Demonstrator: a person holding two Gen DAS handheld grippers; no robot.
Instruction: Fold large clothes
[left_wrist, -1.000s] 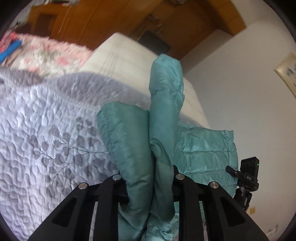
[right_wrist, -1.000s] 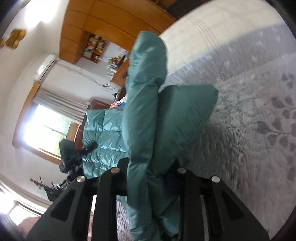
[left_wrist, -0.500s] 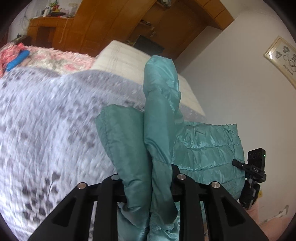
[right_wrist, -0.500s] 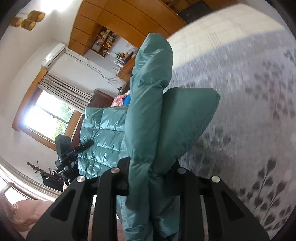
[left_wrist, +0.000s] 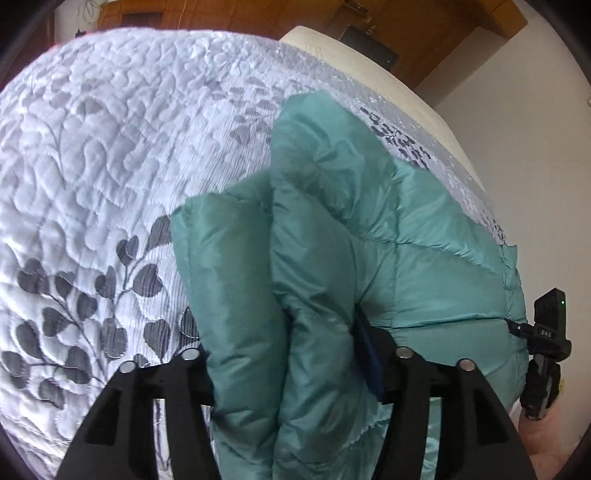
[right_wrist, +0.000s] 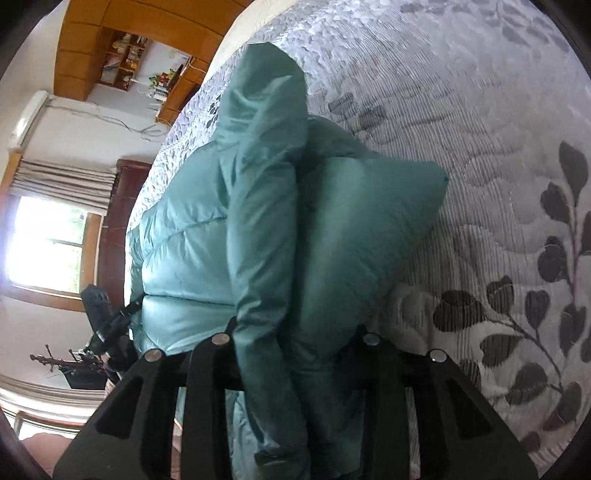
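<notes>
Lowering a teal jacket (left_wrist: 424, 280) onto the bed (left_wrist: 92, 147), near its far edge by the wall, one bunched end in each tongs so the fold comes down level and square. Left tongs (left_wrist: 291, 373): jaws just been opening, stand wide with the padded roll loose between them, the right-hand pad seemingly clear of the cloth, likely letting go since that side already rests on the quilt. Right tongs (right_wrist: 295, 354): jaws also just been opening, though only slightly, fabric still bunched tight between them.
</notes>
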